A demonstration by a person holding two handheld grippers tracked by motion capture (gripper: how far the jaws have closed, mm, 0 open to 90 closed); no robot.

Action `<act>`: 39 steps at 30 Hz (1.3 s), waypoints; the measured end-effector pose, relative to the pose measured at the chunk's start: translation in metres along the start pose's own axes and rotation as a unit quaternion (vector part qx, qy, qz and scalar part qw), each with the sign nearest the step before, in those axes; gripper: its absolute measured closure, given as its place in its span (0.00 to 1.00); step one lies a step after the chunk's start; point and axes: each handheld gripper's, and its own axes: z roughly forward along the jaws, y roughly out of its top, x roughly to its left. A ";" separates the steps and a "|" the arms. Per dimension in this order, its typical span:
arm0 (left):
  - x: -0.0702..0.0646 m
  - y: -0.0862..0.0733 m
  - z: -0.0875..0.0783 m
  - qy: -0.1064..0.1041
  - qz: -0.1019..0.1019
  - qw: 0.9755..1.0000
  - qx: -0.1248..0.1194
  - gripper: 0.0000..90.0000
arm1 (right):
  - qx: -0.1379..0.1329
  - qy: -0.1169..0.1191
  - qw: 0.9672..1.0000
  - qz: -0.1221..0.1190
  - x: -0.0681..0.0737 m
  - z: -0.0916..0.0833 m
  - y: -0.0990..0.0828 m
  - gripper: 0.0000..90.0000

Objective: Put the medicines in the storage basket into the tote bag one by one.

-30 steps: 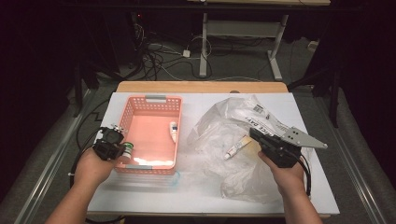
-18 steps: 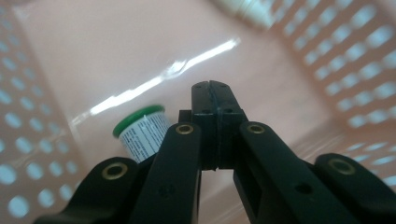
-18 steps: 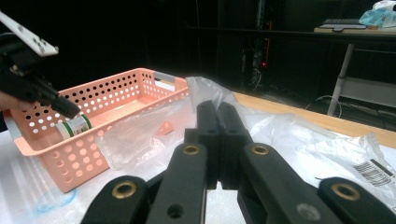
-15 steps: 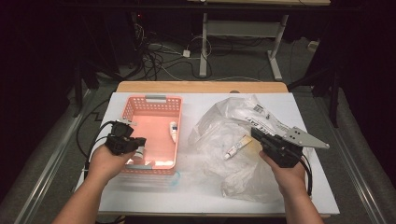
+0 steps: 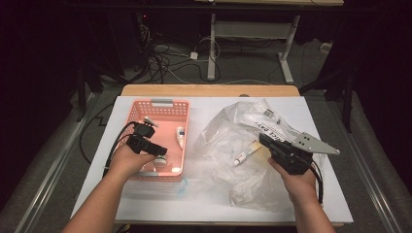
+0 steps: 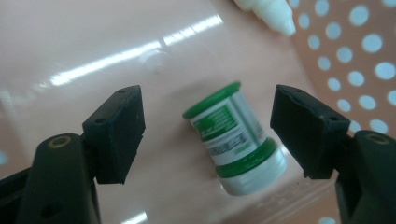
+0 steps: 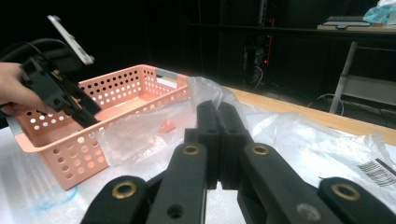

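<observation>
Since the earlier frame we'd slid the left gripper (image 5: 159,150) over the basket (image 5: 180,104)'s near end; its jaws had just been spreading, freeing the green-capped bottle (image 6: 236,137). We'd lift straight out. The right gripper (image 7: 219,135)'s jaws stayed pressed together, pinching the plastic bag (image 5: 228,131).

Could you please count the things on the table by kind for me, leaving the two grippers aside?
Pink basket: 1
Clear plastic bag: 1
Small bottles in the basket: 2, a green-and-white bottle and a white bottle
Tube at the bag: 1
Total: 5
</observation>
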 end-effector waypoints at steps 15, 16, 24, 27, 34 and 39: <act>-0.008 0.011 0.013 -0.007 -0.008 0.999 0.052 0.32 | -0.003 0.001 1.000 0.000 -0.001 -0.001 0.001 1.00; -0.007 0.011 0.014 -0.011 -0.013 0.998 0.061 0.33 | -0.003 0.001 1.000 0.000 -0.001 -0.001 0.001 1.00; -0.005 0.013 0.022 -0.017 -0.022 0.995 0.097 0.52 | -0.004 -0.001 1.000 0.000 -0.002 -0.001 0.001 1.00; -0.007 0.013 0.022 -0.014 -0.014 0.995 0.098 0.55 | -0.004 -0.001 1.000 0.000 -0.001 -0.002 0.001 1.00; -0.011 0.012 0.020 -0.004 0.009 0.996 0.088 0.56 | -0.004 -0.002 1.000 0.000 -0.001 -0.002 0.001 1.00; -0.012 0.009 0.012 -0.003 0.023 0.998 0.056 0.56 | -0.004 -0.001 1.000 -0.001 -0.002 -0.002 0.001 1.00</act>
